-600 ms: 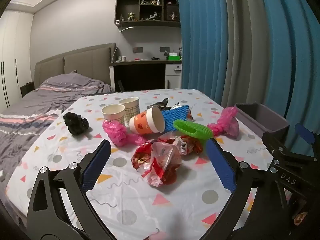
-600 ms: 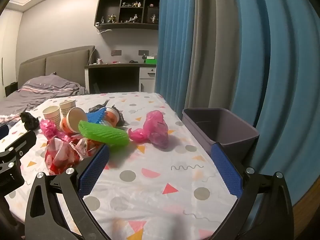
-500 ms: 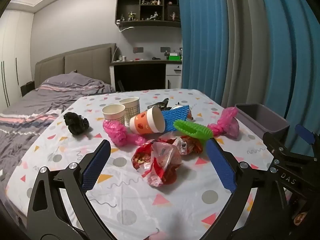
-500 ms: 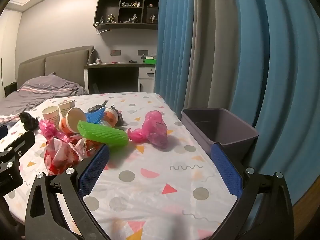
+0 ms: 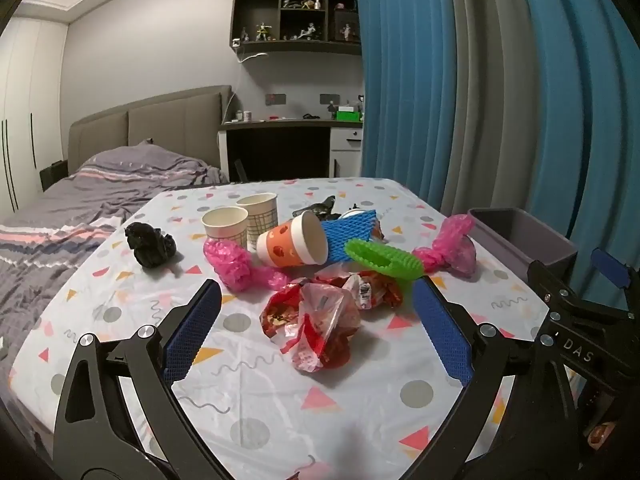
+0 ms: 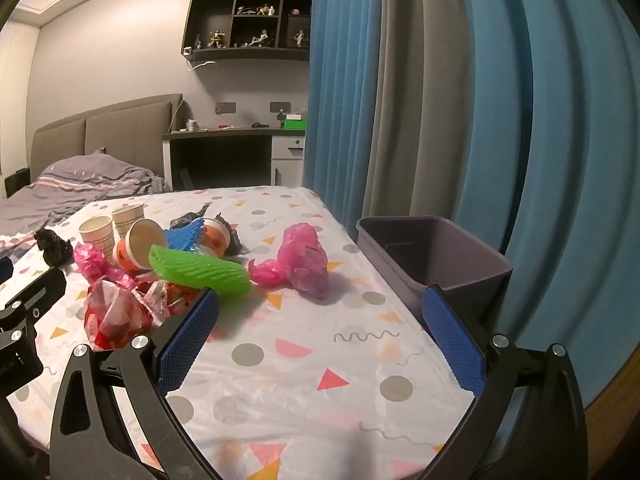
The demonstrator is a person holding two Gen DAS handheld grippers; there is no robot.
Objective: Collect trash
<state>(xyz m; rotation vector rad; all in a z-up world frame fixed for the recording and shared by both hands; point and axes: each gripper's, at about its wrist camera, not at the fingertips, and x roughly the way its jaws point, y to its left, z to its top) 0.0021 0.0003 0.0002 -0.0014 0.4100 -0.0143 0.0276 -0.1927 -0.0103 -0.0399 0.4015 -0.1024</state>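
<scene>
Trash lies on the patterned table: a crumpled red wrapper (image 5: 316,320), a green foam net (image 5: 382,258), a tipped orange cup (image 5: 294,242), a blue foam net (image 5: 348,232), two pink bags (image 5: 452,246) (image 5: 234,264), two upright paper cups (image 5: 240,224) and a black bag (image 5: 150,242). A grey bin (image 6: 432,256) stands at the table's right edge. My left gripper (image 5: 316,332) is open and empty, with the red wrapper between its fingers. My right gripper (image 6: 320,332) is open and empty over bare tablecloth, with a pink bag (image 6: 298,262) ahead of it.
A bed (image 5: 80,200) lies to the left beyond the table. A desk (image 5: 288,148) and a wall shelf stand at the back. Blue and grey curtains (image 6: 460,100) hang close on the right behind the bin. The right gripper's body (image 5: 580,328) shows in the left wrist view.
Both views have shifted very slightly. The trash and the bin have not moved, and both grippers stay open.
</scene>
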